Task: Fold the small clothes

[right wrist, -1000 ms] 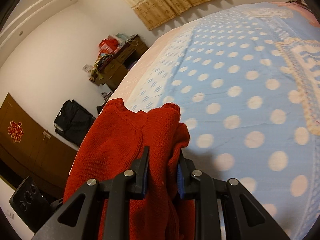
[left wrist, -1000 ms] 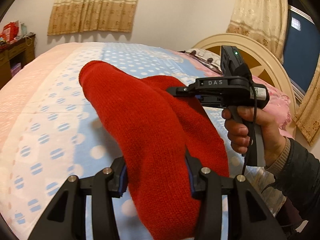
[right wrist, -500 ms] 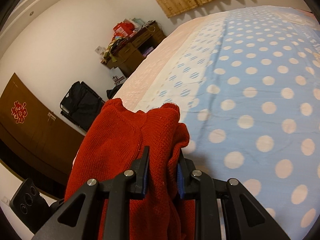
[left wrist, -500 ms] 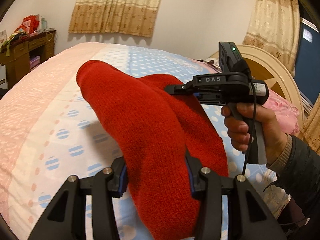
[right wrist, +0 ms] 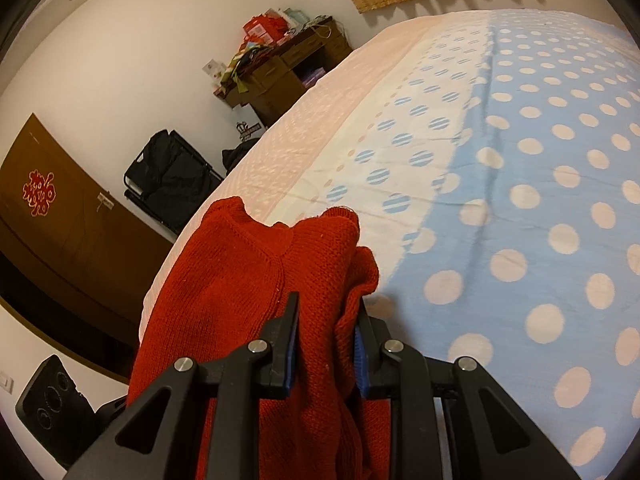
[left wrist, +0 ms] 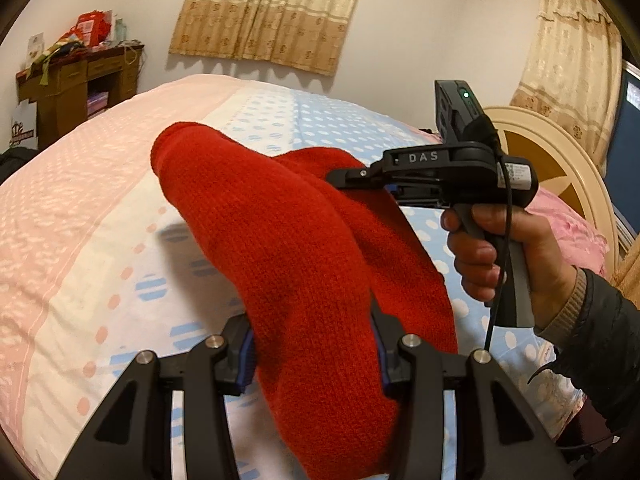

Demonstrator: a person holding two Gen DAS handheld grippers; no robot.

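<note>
Both tongs, left (left wrist: 312,354) and right (right wrist: 326,346), stay clamped on the red knit garment (left wrist: 296,248), carried mid-frame above the bed (left wrist: 80,216), now farther across; unfolded, ready for laying.

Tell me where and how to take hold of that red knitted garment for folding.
Grip the red knitted garment at two separate bunched edges, as now: the left hand-held gripper is clamped on one thick fold, the right hand-held gripper on a thinner edge. Come from the near side over the bed; the knit is limp, so one grip would probably let it sag.
</note>
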